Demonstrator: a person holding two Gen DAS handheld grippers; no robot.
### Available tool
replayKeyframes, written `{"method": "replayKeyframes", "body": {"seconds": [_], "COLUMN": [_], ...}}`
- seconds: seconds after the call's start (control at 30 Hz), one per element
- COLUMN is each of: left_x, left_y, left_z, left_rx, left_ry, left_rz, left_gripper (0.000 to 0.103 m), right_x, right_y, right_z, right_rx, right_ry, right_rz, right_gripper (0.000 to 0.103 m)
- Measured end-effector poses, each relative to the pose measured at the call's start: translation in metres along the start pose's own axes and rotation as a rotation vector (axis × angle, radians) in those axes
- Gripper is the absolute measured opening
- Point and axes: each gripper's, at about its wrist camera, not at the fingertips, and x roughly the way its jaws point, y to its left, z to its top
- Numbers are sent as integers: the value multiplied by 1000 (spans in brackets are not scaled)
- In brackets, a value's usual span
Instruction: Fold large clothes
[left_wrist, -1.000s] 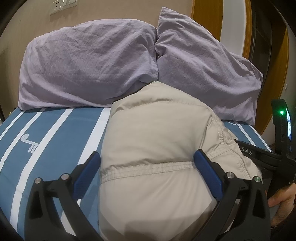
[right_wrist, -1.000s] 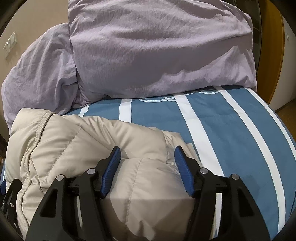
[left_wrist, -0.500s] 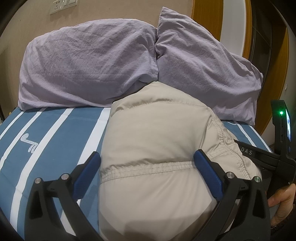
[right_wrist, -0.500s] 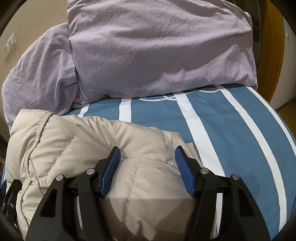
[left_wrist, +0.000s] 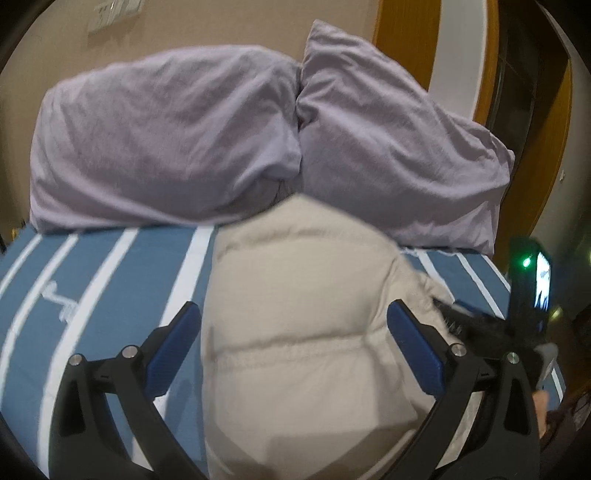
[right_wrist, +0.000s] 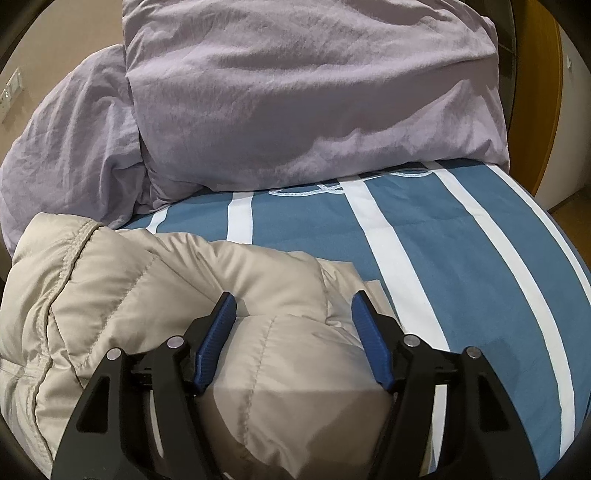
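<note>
While your left gripper (left_wrist: 295, 328) lifts a little off the beige puffer jacket (left_wrist: 295, 314), which sits lower between its fingers than a moment ago, its jaws stand wide, straddling the bundle without pressing on it. That reads as a release: the fold looks finished and you seem to be backing away.

Your right gripper (right_wrist: 293, 325) has not shifted, but its jaws have just been opening slightly. A padded lobe of the jacket bulges up between them, and I cannot tell whether the pads press on it.

From your left gripper, the jacket lies directly ahead and below as a compact bundle on the striped blue bedcover (left_wrist: 110, 295). Its long axis runs straight away from you, and its far end touches the two lilac pillows (left_wrist: 166, 140). From your right gripper, most of it spreads to the left.
</note>
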Motion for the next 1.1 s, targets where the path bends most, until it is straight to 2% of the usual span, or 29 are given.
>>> {"method": "replayKeyframes", "body": {"seconds": [0.13,0.3,0.33,0.4,0.67,1.1], "left_x": [0,17,24,47,54,62], "left_y": [-21,-39,-41,-39,-42,-36], "left_z": [17,28,28,24,8,5], "left_rx": [63,109,118,137,178,165], "left_ry": [-8,21,37,122,58,60], "left_rz": [44,98,110,129,194,191], "left_gripper": [101,101,101,101,101,101], "right_x": [0,0,0,-1,-3,-2], "right_y": [0,-2,-3,-3,-3,-4], "right_z": [0,0,0,0,1,1], "right_rx": [2,9,12,17,18,19], "right_ry": [-1,-1,0,-1,-4,-3], "right_rz": [0,10,14,22,22,23], "right_gripper": [66,67,68,68,68,68]}}
